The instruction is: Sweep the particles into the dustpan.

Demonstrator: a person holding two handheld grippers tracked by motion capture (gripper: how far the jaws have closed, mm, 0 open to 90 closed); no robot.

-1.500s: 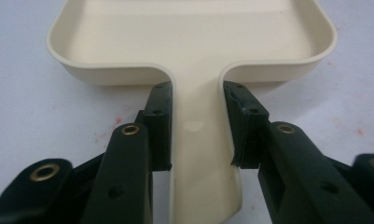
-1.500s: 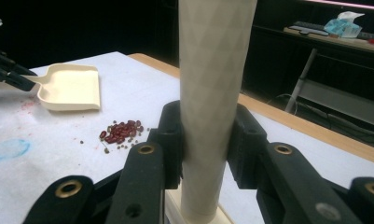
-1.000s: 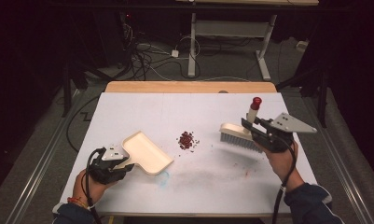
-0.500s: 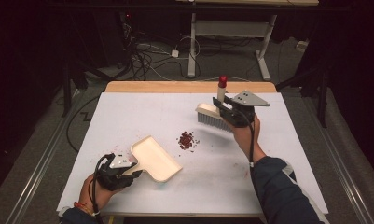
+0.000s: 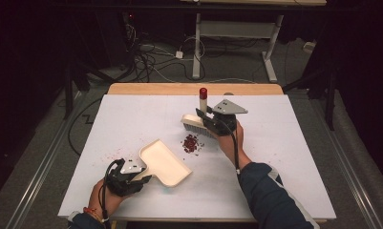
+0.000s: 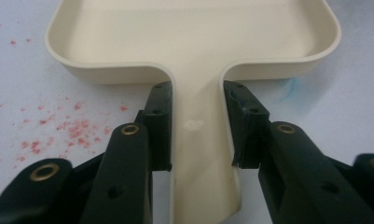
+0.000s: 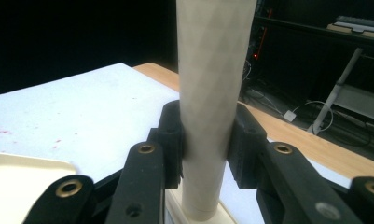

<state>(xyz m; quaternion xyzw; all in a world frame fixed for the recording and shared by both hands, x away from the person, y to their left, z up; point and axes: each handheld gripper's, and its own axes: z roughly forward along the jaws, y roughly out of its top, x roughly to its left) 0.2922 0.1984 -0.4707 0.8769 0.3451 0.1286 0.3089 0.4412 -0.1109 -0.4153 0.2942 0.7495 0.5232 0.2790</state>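
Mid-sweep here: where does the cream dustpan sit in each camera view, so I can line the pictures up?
High view: dustpan lower centre-left, handle in the left gripper.
Left gripper view: pan across the top, handle running down between the jaws.
Right gripper view: one cream corner at lower left.
Shared landmark: the white table.

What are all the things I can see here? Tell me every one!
dustpan: one, cream, near left part of the table, handle clamped.
brush: one, pale with a red-tipped handle, just beyond the crumbs.
crumbs: one small pile, dark red, mid-table; fainter specks lie left of the dustpan.
table: one, white top, wooden far edge.
cables: several, on the floor beyond the table.
left gripper: black, shut on the dustpan's handle.
right gripper: black, shut on the brush's handle.
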